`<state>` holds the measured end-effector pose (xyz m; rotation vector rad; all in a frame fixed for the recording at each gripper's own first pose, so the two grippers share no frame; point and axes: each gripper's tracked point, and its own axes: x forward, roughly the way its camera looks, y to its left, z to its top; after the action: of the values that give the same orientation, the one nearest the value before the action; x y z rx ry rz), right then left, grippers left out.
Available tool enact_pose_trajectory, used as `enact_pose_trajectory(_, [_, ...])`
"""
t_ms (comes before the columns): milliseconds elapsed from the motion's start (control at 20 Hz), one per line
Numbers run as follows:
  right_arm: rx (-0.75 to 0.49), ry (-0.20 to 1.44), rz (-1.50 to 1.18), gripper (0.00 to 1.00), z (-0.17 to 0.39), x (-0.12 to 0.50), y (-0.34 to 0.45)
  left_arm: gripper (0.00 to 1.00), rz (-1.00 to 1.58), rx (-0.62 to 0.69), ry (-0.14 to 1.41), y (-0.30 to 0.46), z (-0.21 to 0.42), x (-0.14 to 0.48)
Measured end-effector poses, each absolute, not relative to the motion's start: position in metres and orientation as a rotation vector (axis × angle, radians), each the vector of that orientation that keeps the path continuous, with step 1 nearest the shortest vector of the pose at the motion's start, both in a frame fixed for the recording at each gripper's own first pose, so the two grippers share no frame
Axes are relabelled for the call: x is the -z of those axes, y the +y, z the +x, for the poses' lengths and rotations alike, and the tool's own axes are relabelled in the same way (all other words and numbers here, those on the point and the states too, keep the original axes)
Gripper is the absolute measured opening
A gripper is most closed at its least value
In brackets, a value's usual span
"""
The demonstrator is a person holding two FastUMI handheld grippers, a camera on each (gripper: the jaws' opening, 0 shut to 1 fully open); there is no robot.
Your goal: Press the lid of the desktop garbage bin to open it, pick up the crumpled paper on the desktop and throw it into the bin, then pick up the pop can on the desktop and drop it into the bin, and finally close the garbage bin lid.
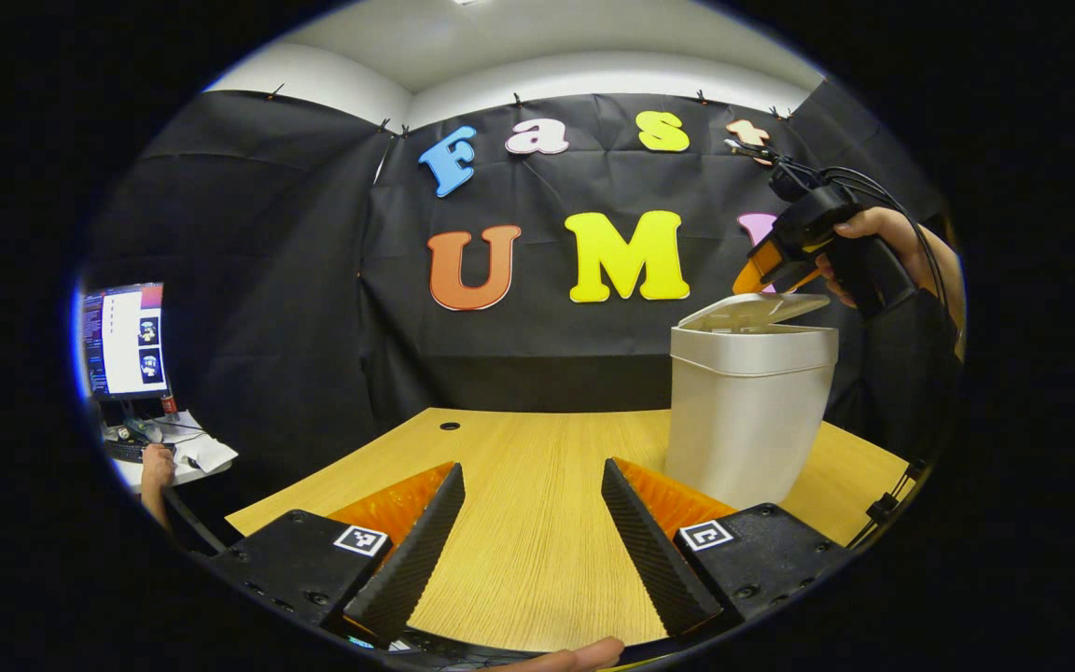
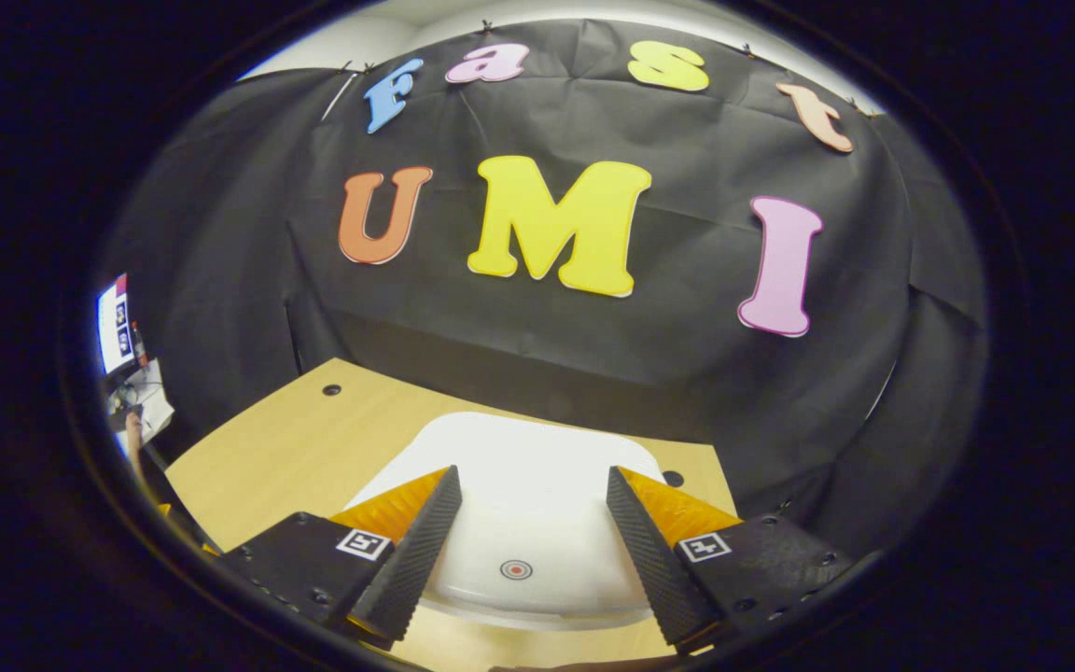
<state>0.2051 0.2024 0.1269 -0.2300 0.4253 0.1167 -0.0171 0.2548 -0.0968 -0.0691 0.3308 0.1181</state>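
The white desktop bin (image 1: 747, 411) stands on the right side of the wooden table (image 1: 519, 467). Its lid (image 1: 754, 310) sits slightly raised and tilted over the rim. A hand holds my right gripper (image 1: 766, 269) just above the lid's right part. In the right gripper view the lid (image 2: 519, 467) lies close below, with a small round red mark (image 2: 516, 568) near its front. My right gripper (image 2: 531, 476) is open over it, nothing between the fingers. My left gripper (image 1: 532, 467) is open low over the bare table, left of the bin.
A monitor (image 1: 124, 338) and a cluttered side desk (image 1: 185, 453) stand beyond the table's left edge, with a person's arm (image 1: 157, 478) there. The table has cable holes (image 1: 449, 426) near the back. Black cloth walls close off the back and right.
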Motion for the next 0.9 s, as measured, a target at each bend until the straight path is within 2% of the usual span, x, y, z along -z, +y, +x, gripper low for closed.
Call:
enact_pose_trajectory(150, [-0.132,0.427,-0.174,0.96,0.192,-0.106,0.194,0.98,-0.096,-0.101,0.348,0.245,-0.024,0.101])
enact_pose_trajectory(200, [-0.140,0.395,-0.146,1.00,0.187,-0.110,0.193,0.97,-0.104,-0.095,0.355,0.241,-0.027,0.102])
enact_pose_trajectory(300, [-0.148,0.364,-0.131,0.94,0.176,-0.108,0.190,0.98,-0.112,-0.087,0.353,0.236,-0.035,0.099])
enact_pose_trajectory(350, [-0.145,0.353,-0.133,0.98,0.172,-0.107,0.188,0.97,-0.108,-0.083,0.345,0.233,-0.039,0.096])
enact_pose_trajectory(650, [-0.101,0.280,-0.126,0.98,0.148,-0.105,0.186,0.97,-0.076,-0.046,0.343,0.217,-0.063,0.089])
enact_pose_trajectory(900, [-0.093,0.288,-0.077,1.00,0.146,-0.101,0.186,0.97,-0.074,-0.031,0.342,0.213,-0.077,0.085])
